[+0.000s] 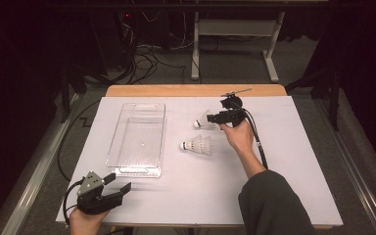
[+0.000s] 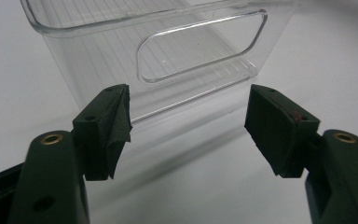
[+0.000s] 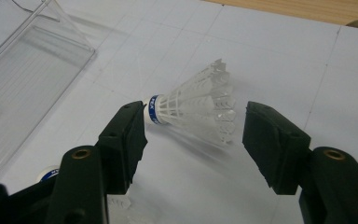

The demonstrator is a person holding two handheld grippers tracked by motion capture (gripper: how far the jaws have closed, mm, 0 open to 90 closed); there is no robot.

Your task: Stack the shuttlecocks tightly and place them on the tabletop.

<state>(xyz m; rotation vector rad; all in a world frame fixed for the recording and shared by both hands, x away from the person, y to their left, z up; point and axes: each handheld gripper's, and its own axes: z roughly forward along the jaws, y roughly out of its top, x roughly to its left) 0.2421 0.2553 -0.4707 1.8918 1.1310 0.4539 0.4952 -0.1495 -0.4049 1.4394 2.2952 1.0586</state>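
Note:
Two white shuttlecocks lie on the white table right of a clear plastic bin (image 1: 137,139). The far shuttlecock (image 1: 201,121) (image 3: 196,105), with a blue band at its cork, lies between the jaws of my right gripper (image 1: 210,118) (image 3: 196,122), which is open around it without touching. The near shuttlecock (image 1: 198,145) lies free; its cork (image 3: 50,173) peeks out behind my right gripper's left jaw. My left gripper (image 1: 119,182) (image 2: 189,126) is open and holds nothing, just short of the bin's near end wall (image 2: 200,46) with its handle cutout.
The bin (image 3: 18,84) holds nothing and stands lengthwise at the table's centre left. A wooden table edge (image 1: 196,90) runs along the back. A black cable (image 1: 257,139) trails from the right gripper past the person's wrist. Beyond the table are desk legs and floor cables.

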